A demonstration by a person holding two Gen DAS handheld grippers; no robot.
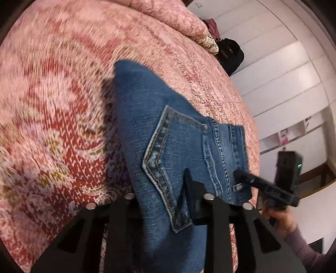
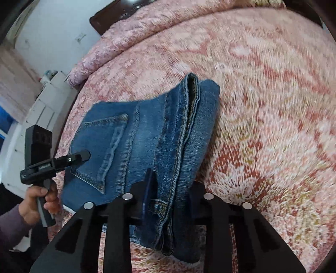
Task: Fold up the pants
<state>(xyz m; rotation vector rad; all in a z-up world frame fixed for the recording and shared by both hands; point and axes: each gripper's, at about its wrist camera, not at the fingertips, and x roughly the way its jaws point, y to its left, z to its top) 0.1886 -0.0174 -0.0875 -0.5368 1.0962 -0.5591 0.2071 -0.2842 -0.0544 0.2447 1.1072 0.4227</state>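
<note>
The blue denim pants point(image 1: 168, 151) are folded into a thick stack and held above a pink and red patterned bedspread point(image 1: 52, 105). A back pocket point(image 1: 168, 163) faces up. My left gripper point(image 1: 163, 199) is shut on the near edge of the stack by the pocket; it also shows in the right wrist view point(image 2: 79, 156) at the pocket side. My right gripper point(image 2: 170, 189) is shut on the seamed edge of the pants point(image 2: 147, 134); in the left wrist view it point(image 1: 241, 176) holds the waistband side.
A bunched pink blanket point(image 1: 178, 19) lies at the head of the bed. A dark bag point(image 1: 229, 54) sits past the bed's edge by white wardrobe doors point(image 1: 283, 73). A white dresser point(image 2: 42, 105) stands left of the bed.
</note>
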